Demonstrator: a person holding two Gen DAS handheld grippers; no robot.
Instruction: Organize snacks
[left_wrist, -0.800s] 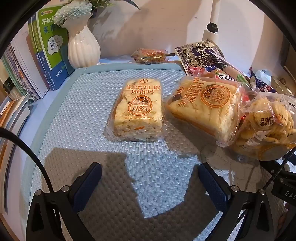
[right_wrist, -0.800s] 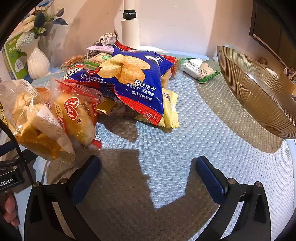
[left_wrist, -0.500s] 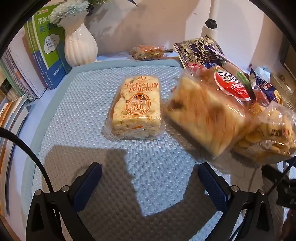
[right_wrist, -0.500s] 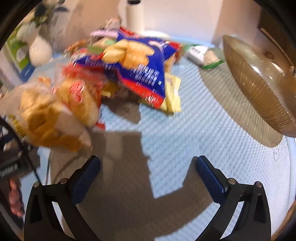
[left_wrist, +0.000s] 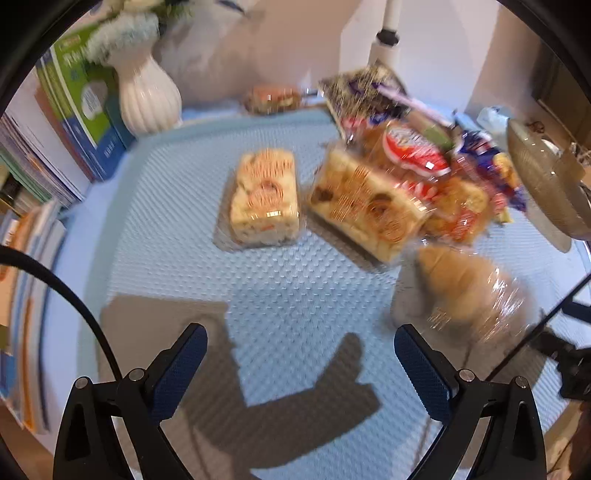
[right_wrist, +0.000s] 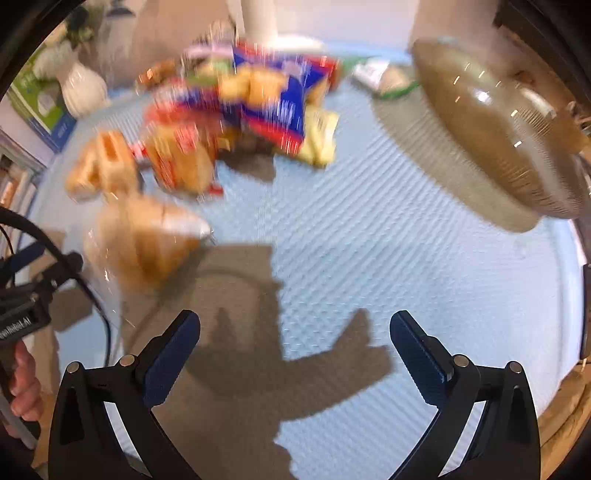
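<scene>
Both views are motion-blurred. A wrapped yellow cake slab (left_wrist: 264, 195) lies alone on the blue mat (left_wrist: 295, 295), with a second slab (left_wrist: 364, 210) just to its right against the snack pile. The pile holds a red bread pack (left_wrist: 413, 151), a blue chip bag (right_wrist: 273, 96) and more wrappers. A clear bag of biscuits (left_wrist: 469, 295) (right_wrist: 147, 243) lies nearer, apart from the pile. My left gripper (left_wrist: 301, 356) is open above bare mat, left of the biscuit bag. My right gripper (right_wrist: 295, 341) is open too, empty, over its own shadow.
A ribbed amber glass bowl (right_wrist: 498, 125) (left_wrist: 543, 184) stands at the right. A white vase (left_wrist: 147, 99) and upright books (left_wrist: 74, 107) stand at the back left. A white lamp post (left_wrist: 388, 33) rises behind the pile. A hand (right_wrist: 24, 384) holds the left tool.
Both cameras pulled back and up, so the snacks look farther. The biscuit bag now lies lower and apart from the pile. The second cake slab shifted, and the amber bowl entered the left view.
</scene>
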